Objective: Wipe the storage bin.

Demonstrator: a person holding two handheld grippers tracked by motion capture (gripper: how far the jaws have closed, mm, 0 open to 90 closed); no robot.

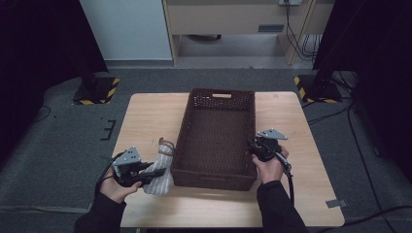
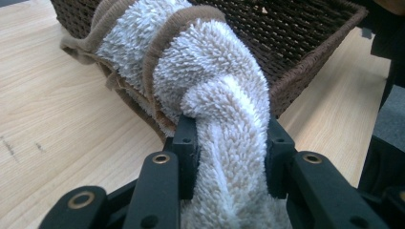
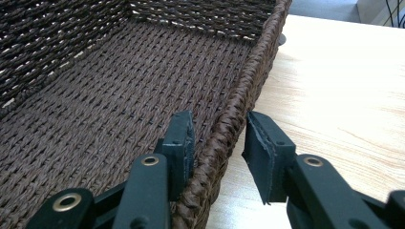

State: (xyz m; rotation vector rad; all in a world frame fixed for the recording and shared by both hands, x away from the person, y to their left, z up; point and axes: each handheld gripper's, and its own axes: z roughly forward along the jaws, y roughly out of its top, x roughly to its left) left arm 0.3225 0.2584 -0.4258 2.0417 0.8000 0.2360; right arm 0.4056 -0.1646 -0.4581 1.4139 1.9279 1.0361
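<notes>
A: Towel (image 2: 210, 86): fluffy white terry cloth, smoother tan woven edging.
B: Basket (image 3: 119, 95): dark brown woven wicker, rough, matt, braided rim.
A: Surface (image 2: 57, 119): pale wood grain, smooth, slight sheen.
B: Left tool (image 2: 229, 157): matt black plastic, brass-coloured rivets.

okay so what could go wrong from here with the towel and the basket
The left gripper pinches only one twisted fold of the towel, so the rest may sag and snag on the wicker basket wall. The right gripper straddles the rim with one pad apart, so the basket could shift.
</notes>
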